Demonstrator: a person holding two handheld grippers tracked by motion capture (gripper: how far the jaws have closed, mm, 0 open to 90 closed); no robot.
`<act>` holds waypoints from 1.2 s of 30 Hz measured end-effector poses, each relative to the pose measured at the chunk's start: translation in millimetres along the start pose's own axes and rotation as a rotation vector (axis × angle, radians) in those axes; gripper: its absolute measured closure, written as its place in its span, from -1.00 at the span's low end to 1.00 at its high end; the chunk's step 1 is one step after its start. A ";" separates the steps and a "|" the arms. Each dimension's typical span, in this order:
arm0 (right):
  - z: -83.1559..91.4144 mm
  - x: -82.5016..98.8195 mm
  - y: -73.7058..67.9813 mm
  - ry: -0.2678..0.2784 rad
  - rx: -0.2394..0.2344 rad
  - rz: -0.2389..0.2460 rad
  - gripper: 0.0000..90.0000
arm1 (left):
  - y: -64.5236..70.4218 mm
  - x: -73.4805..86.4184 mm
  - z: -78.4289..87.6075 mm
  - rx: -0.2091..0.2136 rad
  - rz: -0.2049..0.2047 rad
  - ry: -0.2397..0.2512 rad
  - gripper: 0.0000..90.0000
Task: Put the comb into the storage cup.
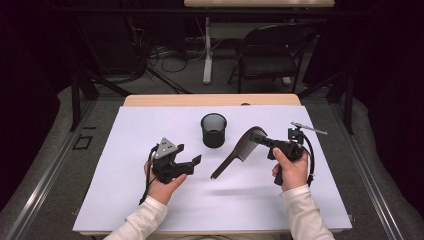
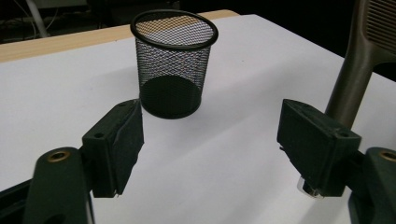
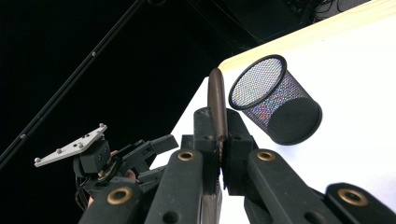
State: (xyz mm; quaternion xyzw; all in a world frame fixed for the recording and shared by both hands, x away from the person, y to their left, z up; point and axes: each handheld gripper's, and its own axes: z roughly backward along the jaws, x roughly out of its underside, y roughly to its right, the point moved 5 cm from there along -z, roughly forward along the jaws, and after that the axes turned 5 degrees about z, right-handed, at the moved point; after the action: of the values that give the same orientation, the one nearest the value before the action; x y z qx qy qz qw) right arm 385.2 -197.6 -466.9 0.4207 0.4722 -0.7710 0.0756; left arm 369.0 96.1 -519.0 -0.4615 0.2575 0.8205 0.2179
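A dark brown comb (image 1: 235,152) hangs tilted above the white mat, handle down toward the left, and my right gripper (image 1: 257,136) is shut on its toothed end. In the right gripper view the comb (image 3: 217,107) stands edge-on, pinched between the two jaws of my right gripper (image 3: 219,154). A black mesh cup (image 1: 214,130) stands upright on the mat behind and between my hands. My left gripper (image 1: 192,162) is open with nothing in it, low over the mat and left of the comb's handle. In the left gripper view its jaws (image 2: 210,144) frame the cup (image 2: 173,65), with the comb handle (image 2: 355,84) at right.
A white mat (image 1: 150,200) covers most of the wooden table (image 1: 210,100). Beyond the far edge stand a black folding chair (image 1: 270,50) and a table leg among cables on the floor. The other hand's gripper (image 3: 140,154) sits at lower left in the right gripper view.
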 end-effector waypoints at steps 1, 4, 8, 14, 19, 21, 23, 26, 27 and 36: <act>-0.7 -0.4 -0.1 0.012 -0.003 -0.002 0.93 | -1.1 -0.2 0.2 -0.005 0.004 0.001 -0.51; -0.2 -0.6 -0.7 0.016 -0.006 -0.010 0.93 | -4.1 -1.0 0.8 -0.016 0.014 0.004 -0.54; 0.9 -1.3 0.3 0.019 -0.006 -0.003 0.93 | -7.2 -2.0 1.9 -0.020 0.030 0.007 -0.57; 3.6 -2.4 1.1 0.021 -0.011 -0.001 0.93 | -10.1 -2.9 3.7 -0.012 0.042 0.010 -0.65; 4.9 -3.1 2.5 0.026 -0.009 0.000 0.93 | -13.5 -3.6 6.7 -0.017 0.027 0.008 -0.65; 5.3 -3.6 2.7 0.032 -0.011 0.005 0.93 | -14.8 -4.0 7.7 -0.021 0.028 0.009 -0.65; 6.1 -4.3 2.2 0.042 -0.013 0.007 0.93 | -16.4 -4.3 8.3 -0.023 0.029 0.010 -0.65; 6.6 -5.5 1.4 0.067 -0.015 0.014 0.93 | -18.8 -4.2 8.8 -0.029 0.030 0.003 -0.65; 7.9 -5.7 1.3 0.061 -0.013 0.018 0.93 | -19.7 -4.1 8.9 -0.033 0.029 -0.001 -0.65; 12.1 -9.1 1.2 0.114 0.001 0.034 0.93 | -22.8 -5.0 10.9 -0.039 0.036 0.006 -0.65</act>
State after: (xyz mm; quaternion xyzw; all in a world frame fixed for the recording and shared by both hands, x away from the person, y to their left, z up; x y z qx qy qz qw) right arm 384.7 -210.4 -458.7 0.4718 0.4679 -0.7448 0.0617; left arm 378.0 119.9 -514.9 -0.4632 0.2505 0.8278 0.1935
